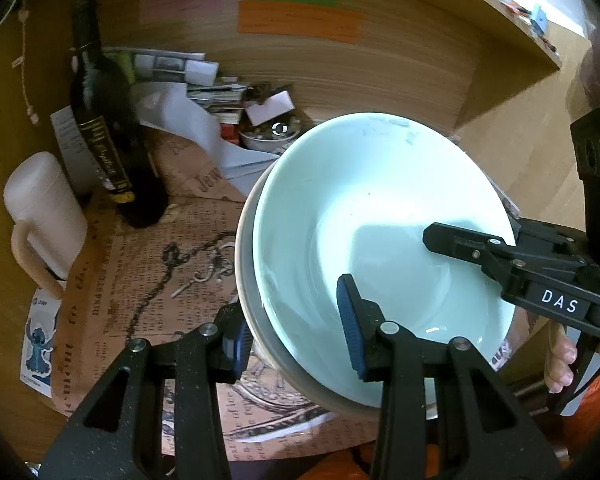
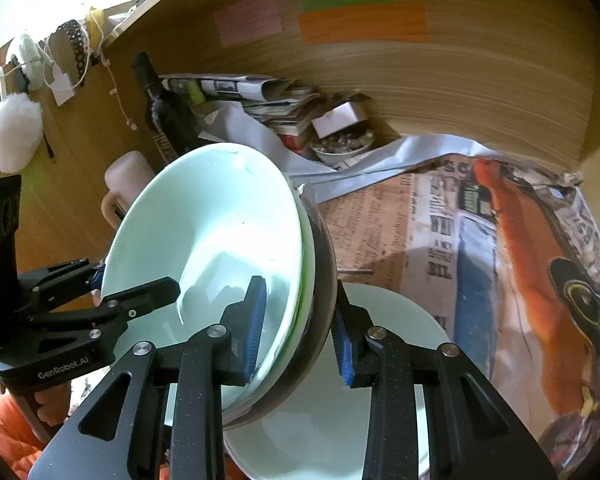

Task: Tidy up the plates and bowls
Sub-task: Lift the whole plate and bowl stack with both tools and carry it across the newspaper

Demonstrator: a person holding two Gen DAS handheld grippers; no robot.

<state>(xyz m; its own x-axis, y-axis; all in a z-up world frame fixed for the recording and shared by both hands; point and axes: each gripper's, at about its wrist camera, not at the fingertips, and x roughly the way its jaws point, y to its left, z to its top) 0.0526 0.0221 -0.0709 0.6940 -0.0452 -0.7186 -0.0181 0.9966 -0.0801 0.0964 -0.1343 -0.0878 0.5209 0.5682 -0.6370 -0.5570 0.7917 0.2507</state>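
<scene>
While the stack of bowls [image 1: 380,240] is held tilted above the worktop [image 2: 380,220], its near rim is clamped by the left tool [image 1: 296,344] and its opposite rim by the right tool [image 2: 300,332]. Beneath, a pale plate [image 2: 380,320] is seen. Farther back, seemingly untouched, a dark bottle [image 1: 100,120] stands.

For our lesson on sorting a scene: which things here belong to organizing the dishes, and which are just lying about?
Job: nested bowls held by left gripper and right gripper; plate beneath.

Lying about: dark bottle, mug, newspaper, paper clutter.
</scene>
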